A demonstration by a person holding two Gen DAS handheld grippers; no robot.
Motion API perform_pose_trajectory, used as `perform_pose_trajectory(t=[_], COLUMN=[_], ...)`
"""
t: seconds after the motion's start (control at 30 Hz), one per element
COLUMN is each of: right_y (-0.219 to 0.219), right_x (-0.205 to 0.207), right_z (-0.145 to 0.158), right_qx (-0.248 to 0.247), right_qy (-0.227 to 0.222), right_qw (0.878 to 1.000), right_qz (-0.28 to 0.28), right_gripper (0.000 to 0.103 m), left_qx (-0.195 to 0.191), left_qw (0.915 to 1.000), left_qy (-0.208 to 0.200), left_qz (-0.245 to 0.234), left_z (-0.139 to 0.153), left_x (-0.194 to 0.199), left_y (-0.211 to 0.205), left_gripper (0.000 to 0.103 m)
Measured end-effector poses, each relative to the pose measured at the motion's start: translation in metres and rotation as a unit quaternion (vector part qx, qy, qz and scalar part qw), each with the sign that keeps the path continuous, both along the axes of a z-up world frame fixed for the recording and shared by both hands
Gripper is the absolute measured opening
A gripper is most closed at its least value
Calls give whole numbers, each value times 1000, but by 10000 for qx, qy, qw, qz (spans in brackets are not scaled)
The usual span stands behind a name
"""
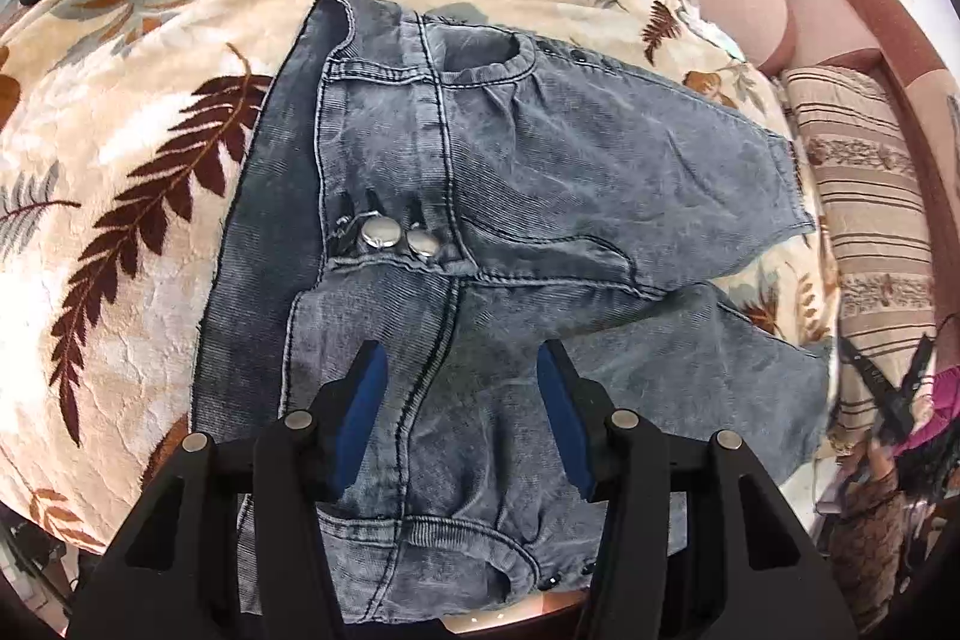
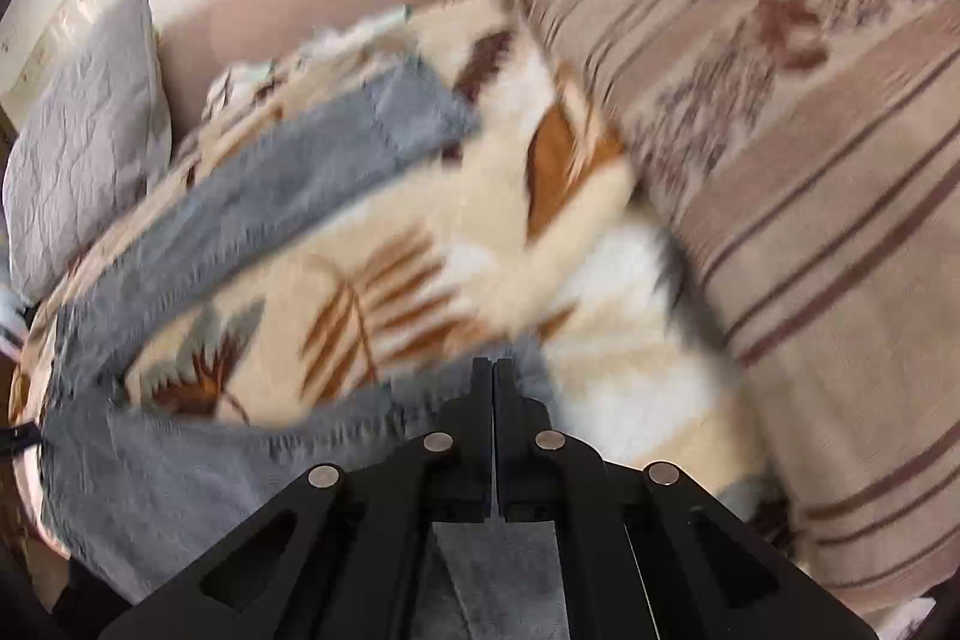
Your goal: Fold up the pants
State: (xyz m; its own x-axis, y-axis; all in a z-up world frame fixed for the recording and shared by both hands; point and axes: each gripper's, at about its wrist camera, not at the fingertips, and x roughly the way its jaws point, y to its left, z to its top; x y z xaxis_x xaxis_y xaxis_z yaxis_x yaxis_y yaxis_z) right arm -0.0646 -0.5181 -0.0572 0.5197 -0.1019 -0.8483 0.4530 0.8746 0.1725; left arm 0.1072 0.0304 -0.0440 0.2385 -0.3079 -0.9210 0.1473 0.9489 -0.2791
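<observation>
The pants (image 1: 480,196) lie flat on the leaf-print blanket (image 1: 138,196) of the bed, waistband at centre-left of the left view, legs running to the right edge. The left hand-held gripper (image 1: 459,400) hovers over the lower hip, jaws wide, empty. The right hand-held gripper (image 2: 493,388) is pinched shut on a leg hem, I judge. First fold: leg over leg comes next.
</observation>
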Motion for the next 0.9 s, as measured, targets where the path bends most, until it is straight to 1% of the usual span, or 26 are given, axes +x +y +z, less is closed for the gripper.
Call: perform_pose_trajectory(t=[0.07,0.13,0.17,0.2,0.23,0.27,0.3,0.33,0.37,0.4,0.43,0.47,0.5,0.53,0.57,0.63,0.67,0.73,0.77,0.8,0.83,0.9], right_y=[-10,-19,-21,-24,-25,-26,-25,-23,-22,-19,-14,-7,-1,2,1,-6,-14,-19,-16,-13,-12,-17], right_x=[5,1,-4,-9,-11,-13,-13,-7,-6,-5,-4,-1,3,5,5,3,3,8,12,12,11,8], right_z=[-4,-11,-11,-11,-12,-13,-16,-20,-25,-30,-30,-28,-23,-16,-11,-1,-2,-20,-30,-32,-28,-16], right_qx=[167,513,571,654,704,659,555,516,576,643,605,492,219,149,129,-29,83,177,140,11,-31,73], right_qy=[121,126,68,-18,-79,-87,-44,-11,32,70,27,56,147,93,40,-138,-173,102,314,348,326,281], right_qw=[9998,9985,9981,9974,9969,9970,9976,9979,9978,9976,9981,9987,9994,9993,9992,9998,9998,9998,9994,9993,9994,9995], right_qz=[-75,-160,-231,-291,-338,-388,-414,-394,-327,-244,-109,80,224,342,364,156,50,-5,71,108,76,-78], right_gripper=[0,7,9,17,35,44,50,50,50,40,8,7,6,6,6,6,6,6,7,10,15,16], left_qx=[36,-44,-51,-56,-54,-46,-54,-69,-78,-81,-90,-116,-137,-135,-72,73,201,455,573,608,600,205], left_qw=[9999,9998,9998,9999,9999,9998,9997,9995,9992,9992,9992,9993,9994,9995,9996,9995,9993,9985,9981,9980,9981,9997], left_qy=[153,195,166,136,133,174,228,298,371,374,346,302,263,212,150,123,147,217,143,111,138,113], left_qz=[31,48,45,40,41,47,58,81,119,140,161,184,192,206,242,287,285,217,150,109,18,-47], left_z=[-7,-8,-8,-7,-8,-11,-13,-17,-19,-19,-18,-15,-13,-11,-10,-14,-20,-34,-34,-31,-25,-7], left_x=[2,2,1,0,0,2,3,3,4,4,3,2,2,3,3,5,7,9,7,6,5,8], left_y=[-2,-3,-3,-2,-2,-1,-1,-1,-1,-1,-1,0,0,0,0,-1,-4,-9,-12,-14,-14,-6], left_gripper=[51,51,51,51,51,51,52,52,52,52,52,52,52,52,52,52,52,52,52,52,52,52])
